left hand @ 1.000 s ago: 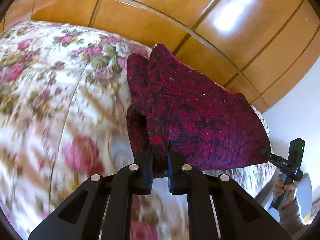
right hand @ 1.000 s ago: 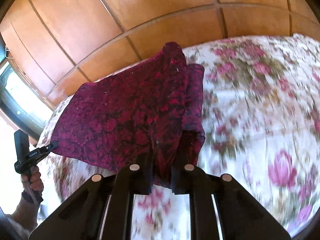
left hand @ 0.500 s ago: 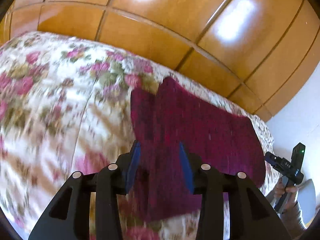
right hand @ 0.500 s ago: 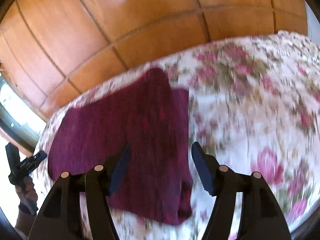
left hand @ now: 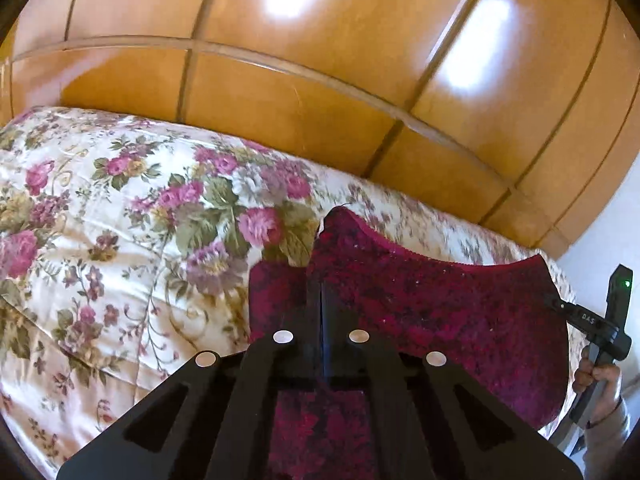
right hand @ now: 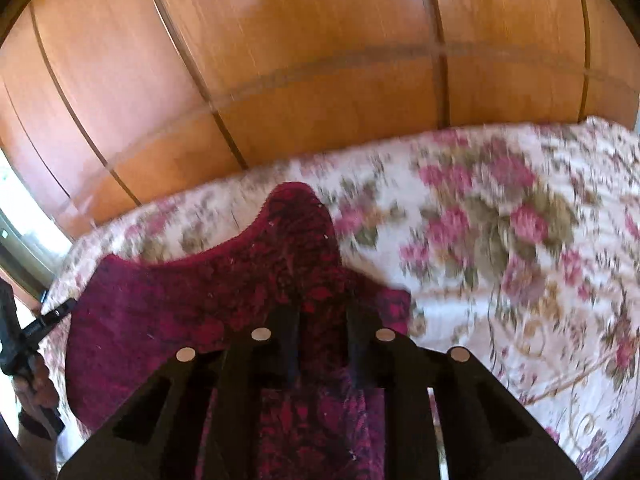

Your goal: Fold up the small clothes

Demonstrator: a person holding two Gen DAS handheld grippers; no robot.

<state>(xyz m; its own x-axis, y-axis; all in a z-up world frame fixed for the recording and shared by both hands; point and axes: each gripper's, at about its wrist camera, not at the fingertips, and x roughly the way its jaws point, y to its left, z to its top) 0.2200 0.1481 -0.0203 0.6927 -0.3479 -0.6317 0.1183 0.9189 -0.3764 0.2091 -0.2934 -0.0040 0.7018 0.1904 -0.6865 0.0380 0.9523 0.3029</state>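
Observation:
A dark red patterned garment lies spread flat on the floral bedspread, one narrow flap pointing toward the wooden panels. My left gripper hovers over its left part, shut, with nothing pinched. In the right wrist view the same garment lies under my right gripper. Its jaws are closing with a narrow gap left. The cloth shows through the gap from below and is not pinched. Each view shows the other gripper at the garment's far corner, held in a hand.
Glossy wooden panels rise right behind the bed. A white wall is at the right of the left wrist view, a bright window at the left of the right wrist view. The bedspread stretches wide beside the garment.
A second ago both grippers held the garment lifted by its near edge. They opened and let it drop flat on the bed. Both have since drawn back and up, jaws closing again.

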